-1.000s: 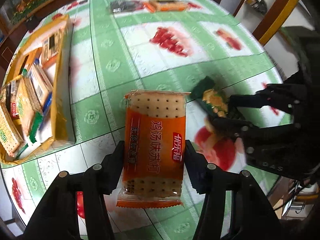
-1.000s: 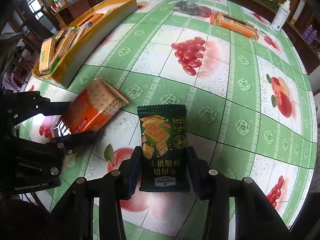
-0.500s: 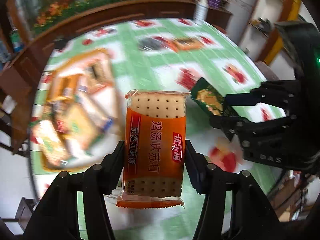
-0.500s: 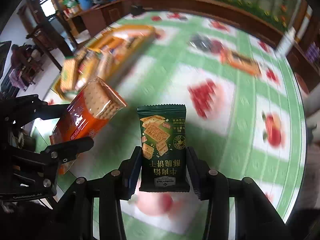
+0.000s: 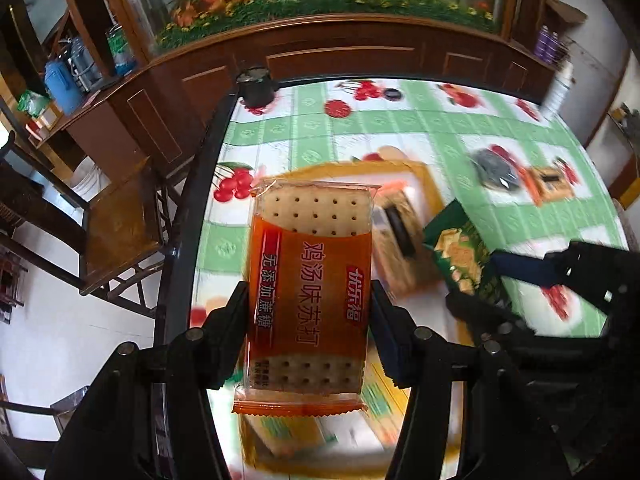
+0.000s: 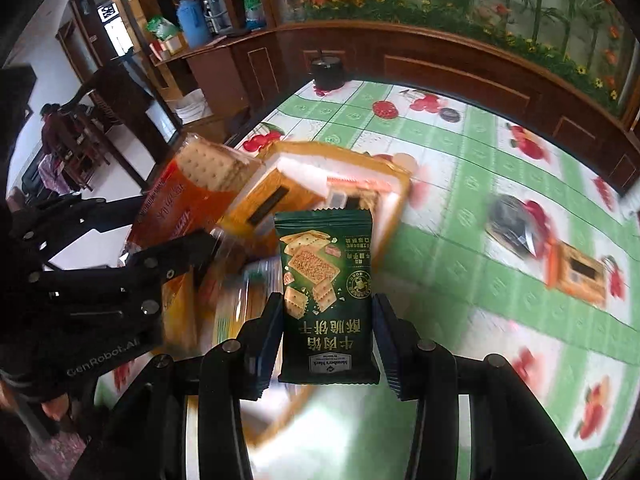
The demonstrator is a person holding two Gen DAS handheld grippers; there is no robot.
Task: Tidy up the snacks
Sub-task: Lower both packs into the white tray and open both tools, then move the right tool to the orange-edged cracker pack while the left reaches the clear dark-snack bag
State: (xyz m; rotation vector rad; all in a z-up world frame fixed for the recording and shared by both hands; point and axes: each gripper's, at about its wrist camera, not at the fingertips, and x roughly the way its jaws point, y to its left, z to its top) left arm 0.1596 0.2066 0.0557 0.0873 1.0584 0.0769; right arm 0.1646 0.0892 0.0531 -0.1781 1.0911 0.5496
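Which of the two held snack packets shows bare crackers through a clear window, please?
The orange packet in the left gripper; the right gripper's green packet is opaque.

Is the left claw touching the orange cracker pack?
Touching. In the left wrist view both fingers of the left claw press the sides of the orange cracker pack, holding it above the table.

Both wrist cameras look steeply down along their own fingers at the table [image 5: 400,128], from close above the yellow box [image 6: 352,160]. Both views share the box, the far table edge and the cabinet [image 6: 440,64].
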